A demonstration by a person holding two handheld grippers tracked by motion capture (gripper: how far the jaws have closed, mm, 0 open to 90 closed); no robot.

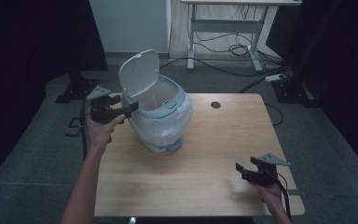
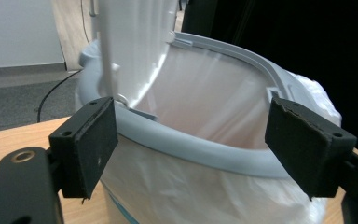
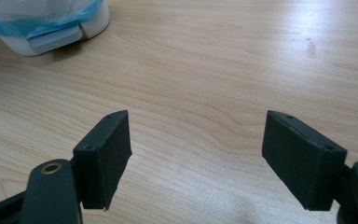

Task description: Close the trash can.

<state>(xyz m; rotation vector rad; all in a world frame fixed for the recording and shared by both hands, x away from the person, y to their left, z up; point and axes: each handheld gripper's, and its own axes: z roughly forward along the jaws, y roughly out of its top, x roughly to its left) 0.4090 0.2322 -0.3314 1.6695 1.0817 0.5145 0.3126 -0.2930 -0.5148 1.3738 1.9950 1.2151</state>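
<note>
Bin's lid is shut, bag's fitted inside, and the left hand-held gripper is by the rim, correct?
Not quite: the lid stands open, as the high view shows. The bag does line the bin, and the left hand-held gripper is by the rim.

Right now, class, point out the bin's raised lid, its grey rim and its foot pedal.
Raised lid (image 1: 140, 73), high view, middle of its inner face.
Grey rim (image 2: 200, 150), left gripper view, near edge.
Foot pedal (image 3: 56, 38), right gripper view, ribbed top.

The small white lidded bin (image 3: 46, 23) lined with a clear plastic bag is cut off at the top edge in the right gripper view — just its foot shows; its raised lid (image 2: 135, 42) runs off the top in the left gripper view.
</note>
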